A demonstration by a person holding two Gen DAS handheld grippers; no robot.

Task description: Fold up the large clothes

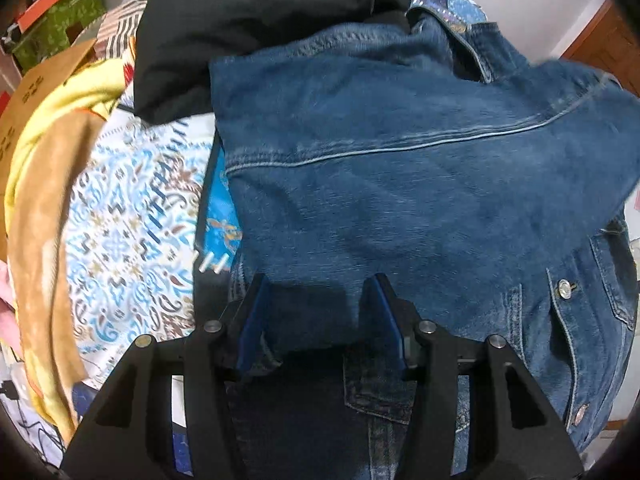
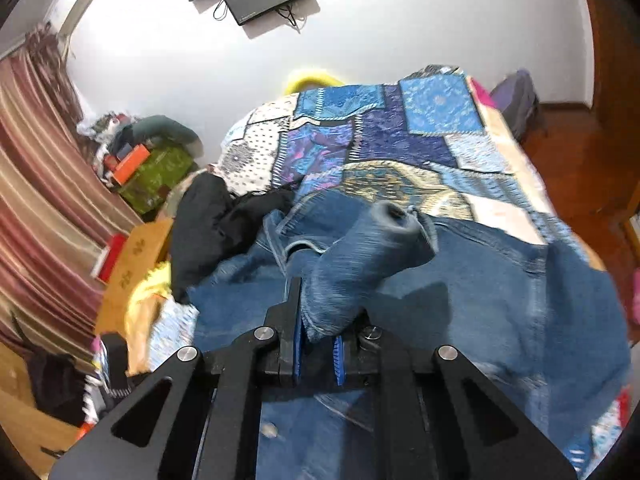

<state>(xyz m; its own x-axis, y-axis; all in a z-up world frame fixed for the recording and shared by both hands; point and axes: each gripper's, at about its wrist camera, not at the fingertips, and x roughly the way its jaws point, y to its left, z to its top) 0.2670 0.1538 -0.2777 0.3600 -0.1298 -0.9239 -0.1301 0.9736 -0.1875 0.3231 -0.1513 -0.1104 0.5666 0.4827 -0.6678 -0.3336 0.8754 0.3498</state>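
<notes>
Right gripper (image 2: 318, 344) clenched on denim jacket (image 1: 400, 184) sleeve (image 2: 360, 264), lifted above jacket; left gripper (image 1: 318, 320) released, 2 fingers straddling jacket fabric; black garment (image 1: 240, 20) beside collar.

**What cannot be made out**

The sleeve (image 2: 360, 256) of the denim jacket (image 1: 400, 168) is smeared by motion in the right wrist view, so its cuff cannot be read clearly. The jacket's lower part is cut off by the bottom edge and covered by the left gripper (image 1: 320, 312). The black garment (image 1: 240, 24) is cropped at the top edge. Much of the bedspread (image 2: 400, 132) is hidden under the clothes.
</notes>
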